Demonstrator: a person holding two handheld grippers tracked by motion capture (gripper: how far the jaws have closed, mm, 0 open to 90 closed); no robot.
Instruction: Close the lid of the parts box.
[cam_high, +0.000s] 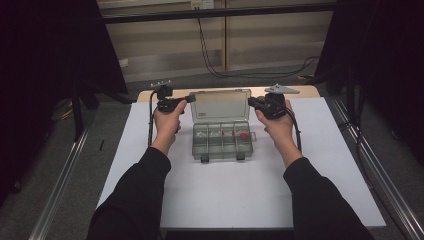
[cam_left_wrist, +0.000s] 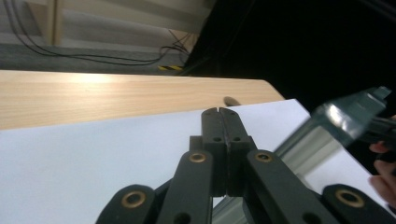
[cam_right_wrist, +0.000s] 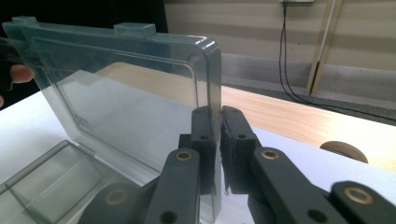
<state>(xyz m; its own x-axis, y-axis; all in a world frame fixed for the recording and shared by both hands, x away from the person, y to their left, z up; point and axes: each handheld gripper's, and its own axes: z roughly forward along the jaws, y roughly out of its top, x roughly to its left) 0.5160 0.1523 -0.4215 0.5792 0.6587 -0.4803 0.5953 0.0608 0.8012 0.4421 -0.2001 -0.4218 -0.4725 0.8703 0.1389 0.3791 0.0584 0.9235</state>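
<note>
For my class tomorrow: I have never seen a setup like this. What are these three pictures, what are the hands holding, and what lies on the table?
There is no robot here. A person holds handheld tongs in each hand. The high view looks down on the table from above; the left tongs are at its left, the right tongs at its right. The other two pictures come from small cameras riding on the tongs, looking along their black jaws.

On the white sheet covering the table lies a clear plastic compartment box with small red pieces inside. Its lid stands open. The right tongs are pinched shut on the lid's side edge. The left tongs' jaws appear pressed together at the lid's other side, but whether they grip it cannot be told.
</note>
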